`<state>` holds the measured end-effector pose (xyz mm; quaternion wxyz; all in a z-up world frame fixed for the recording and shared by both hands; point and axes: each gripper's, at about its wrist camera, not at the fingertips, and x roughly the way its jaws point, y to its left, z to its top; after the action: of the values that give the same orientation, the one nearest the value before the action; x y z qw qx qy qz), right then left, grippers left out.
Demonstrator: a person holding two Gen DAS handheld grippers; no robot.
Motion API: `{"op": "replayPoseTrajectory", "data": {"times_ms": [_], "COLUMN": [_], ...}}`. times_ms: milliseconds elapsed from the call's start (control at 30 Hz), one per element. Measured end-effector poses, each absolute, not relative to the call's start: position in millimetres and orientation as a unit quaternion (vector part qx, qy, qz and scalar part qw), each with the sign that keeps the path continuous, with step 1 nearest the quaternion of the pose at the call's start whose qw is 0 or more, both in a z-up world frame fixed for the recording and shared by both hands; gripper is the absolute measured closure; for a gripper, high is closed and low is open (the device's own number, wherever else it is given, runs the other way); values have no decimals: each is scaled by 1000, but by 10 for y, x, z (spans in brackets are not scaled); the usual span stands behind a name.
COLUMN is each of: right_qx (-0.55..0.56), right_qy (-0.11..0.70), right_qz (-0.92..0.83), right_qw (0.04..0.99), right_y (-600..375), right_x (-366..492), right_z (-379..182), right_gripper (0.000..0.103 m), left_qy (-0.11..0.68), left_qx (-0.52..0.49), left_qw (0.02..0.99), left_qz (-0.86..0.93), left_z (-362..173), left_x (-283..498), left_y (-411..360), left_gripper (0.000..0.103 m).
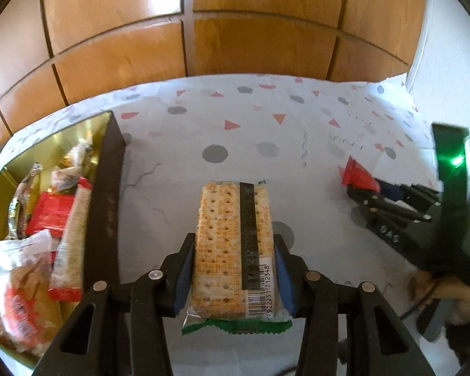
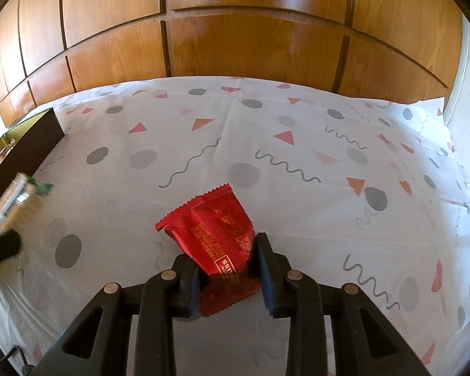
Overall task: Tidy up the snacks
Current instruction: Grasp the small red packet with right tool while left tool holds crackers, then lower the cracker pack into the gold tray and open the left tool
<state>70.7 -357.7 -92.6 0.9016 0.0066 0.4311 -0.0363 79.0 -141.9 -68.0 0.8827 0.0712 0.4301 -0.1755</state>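
grippers (image 1: 234, 269) (image 2: 228, 269): two, one packet each

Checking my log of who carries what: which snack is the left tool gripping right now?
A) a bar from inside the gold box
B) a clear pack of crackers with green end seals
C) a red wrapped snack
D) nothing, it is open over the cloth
B: the left tool is closed on the cracker pack; the red packet sits in the right tool.
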Motion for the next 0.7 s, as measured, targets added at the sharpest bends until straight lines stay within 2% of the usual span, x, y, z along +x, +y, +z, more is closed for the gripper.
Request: {"op": "replayPoseTrajectory", "data": {"times_ms": [400, 700], "right_qx": [-10, -17], "right_qy": [426, 425], "right_qz": [-47, -52], "right_qw": [903, 903], "right_y": [-3527, -3493], "right_x": [678, 679], "right_z": [-926, -925], "right_gripper": [72, 72], "left_qy": [402, 393], "left_qx": [51, -42], "left_qw": [900, 915], "left_qz": [-160, -77], "left_z": [-302, 21], "left_x": [578, 625], "left_y": [-1034, 100], "left_gripper": [56, 56]}}
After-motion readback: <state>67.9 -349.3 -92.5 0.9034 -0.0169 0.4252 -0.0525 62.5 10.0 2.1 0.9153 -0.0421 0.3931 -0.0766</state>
